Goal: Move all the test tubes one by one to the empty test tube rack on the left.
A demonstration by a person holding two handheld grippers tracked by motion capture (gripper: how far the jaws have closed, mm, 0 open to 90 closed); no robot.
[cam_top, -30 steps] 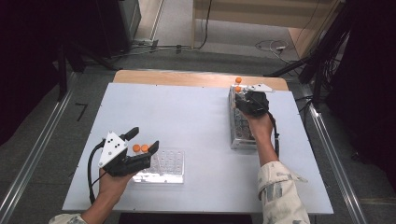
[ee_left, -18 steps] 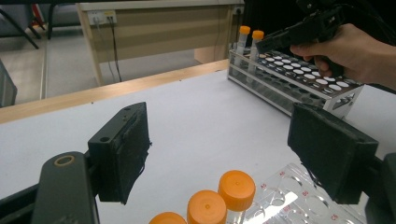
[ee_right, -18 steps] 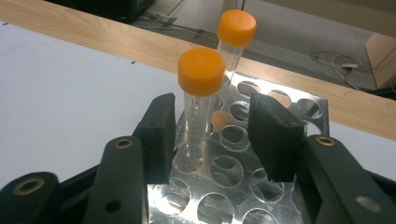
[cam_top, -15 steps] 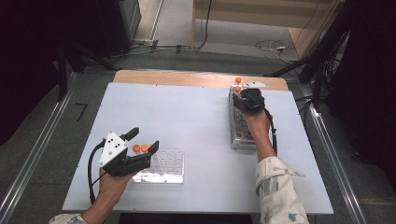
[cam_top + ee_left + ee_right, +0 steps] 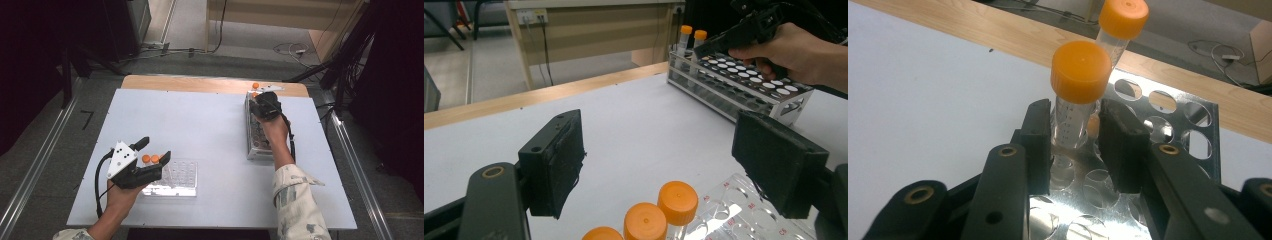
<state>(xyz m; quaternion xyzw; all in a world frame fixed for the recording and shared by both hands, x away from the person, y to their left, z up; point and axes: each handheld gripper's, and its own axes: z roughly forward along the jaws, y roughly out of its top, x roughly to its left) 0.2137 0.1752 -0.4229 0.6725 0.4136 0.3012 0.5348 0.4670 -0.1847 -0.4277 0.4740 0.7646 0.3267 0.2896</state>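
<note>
Work in hand: taking an orange-capped tube [image 5: 1075,107] out of the metal rack [image 5: 256,131] at the far right of the tabletop [image 5: 210,130].
Right gripper [image 5: 1075,131]: jaws have just been closing around the tube below its cap; the left pad looks to touch the tube and a thin gap seems to remain at the right pad, so I judge the grip not yet firm.
Tube: upright in a hole at the rack's far end, a second capped tube [image 5: 1118,27] just behind it.
Right hand [image 5: 272,131]: reaches forward over the rack, gripper pointing away and slightly down.
Left gripper [image 5: 659,160]: wide open and empty, hovering just over the clear tray [image 5: 175,176], well apart from the rack.
Tray: holds three orange-capped tubes [image 5: 646,220], likely where the rack's tube is going.
</note>
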